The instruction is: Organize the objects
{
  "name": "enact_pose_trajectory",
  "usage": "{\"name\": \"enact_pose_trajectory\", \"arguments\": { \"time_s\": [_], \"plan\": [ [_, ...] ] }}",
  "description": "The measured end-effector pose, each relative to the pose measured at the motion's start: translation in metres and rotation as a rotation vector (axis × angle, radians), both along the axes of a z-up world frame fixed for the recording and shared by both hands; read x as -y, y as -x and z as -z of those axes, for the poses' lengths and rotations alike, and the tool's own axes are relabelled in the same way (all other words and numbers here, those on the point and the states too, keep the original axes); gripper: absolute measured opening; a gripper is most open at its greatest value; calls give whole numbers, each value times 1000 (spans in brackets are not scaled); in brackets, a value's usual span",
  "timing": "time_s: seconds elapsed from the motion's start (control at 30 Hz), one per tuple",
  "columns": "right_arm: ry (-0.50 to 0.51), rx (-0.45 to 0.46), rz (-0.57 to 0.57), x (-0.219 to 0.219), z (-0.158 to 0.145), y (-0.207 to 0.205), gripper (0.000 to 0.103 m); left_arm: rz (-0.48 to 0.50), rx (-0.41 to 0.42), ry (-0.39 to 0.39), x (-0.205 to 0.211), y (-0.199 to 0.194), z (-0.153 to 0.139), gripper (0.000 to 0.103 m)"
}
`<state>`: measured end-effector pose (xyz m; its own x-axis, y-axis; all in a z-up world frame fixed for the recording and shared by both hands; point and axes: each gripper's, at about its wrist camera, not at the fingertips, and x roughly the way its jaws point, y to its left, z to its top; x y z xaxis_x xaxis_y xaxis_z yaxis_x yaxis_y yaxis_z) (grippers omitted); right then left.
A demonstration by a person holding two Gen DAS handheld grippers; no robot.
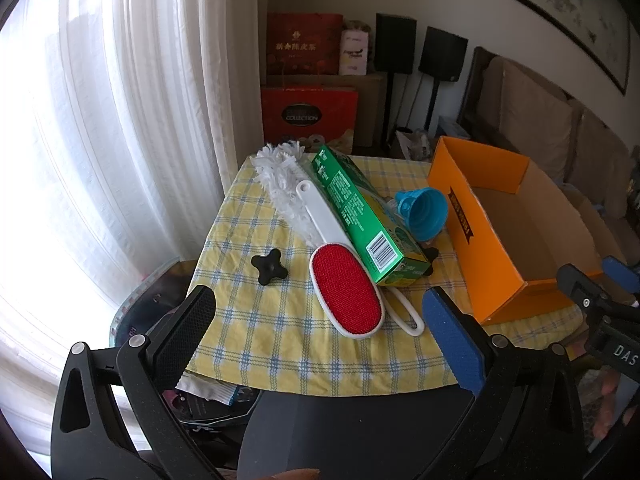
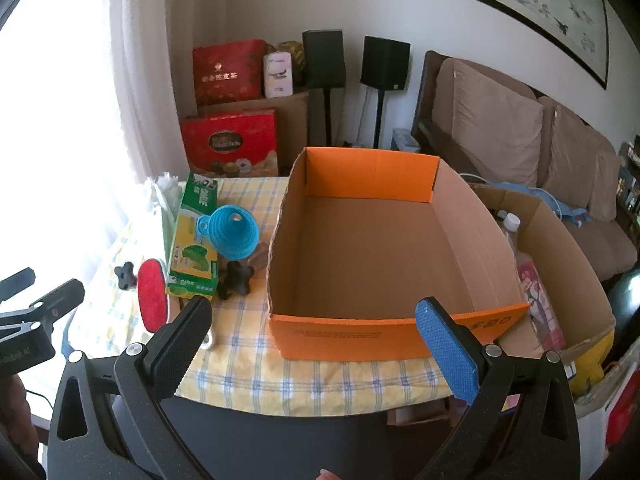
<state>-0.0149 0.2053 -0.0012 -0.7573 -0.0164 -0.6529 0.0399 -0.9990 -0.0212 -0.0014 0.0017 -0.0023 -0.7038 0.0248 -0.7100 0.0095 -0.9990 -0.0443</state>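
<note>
Orange cardboard box stands empty on the checked cloth, filling mid-frame of the right wrist view.
Left of it lie a green carton, blue funnel, red lint brush, white duster and two black knobs, one half hidden under the carton. Both the left gripper and right gripper hang with jaws wide, holding nothing, above the cloth's near edge. A second box at right is cut off.

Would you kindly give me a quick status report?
Both grippers, left gripper and right gripper, open, empty. Orange box empty; lint brush, funnel outside it. Nothing blocking.
</note>
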Motion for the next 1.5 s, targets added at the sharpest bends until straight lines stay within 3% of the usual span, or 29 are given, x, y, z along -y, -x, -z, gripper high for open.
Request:
{"name": "enact_pose_trajectory", "arguments": {
  "time_s": [1.1,1.5],
  "plan": [
    [7,-1,-13,2,0,4,103,-8,2,-3,1,4,1,103],
    [16,0,-44,6,1,17,103,-1,-3,1,14,22,3,103]
  ]
}}
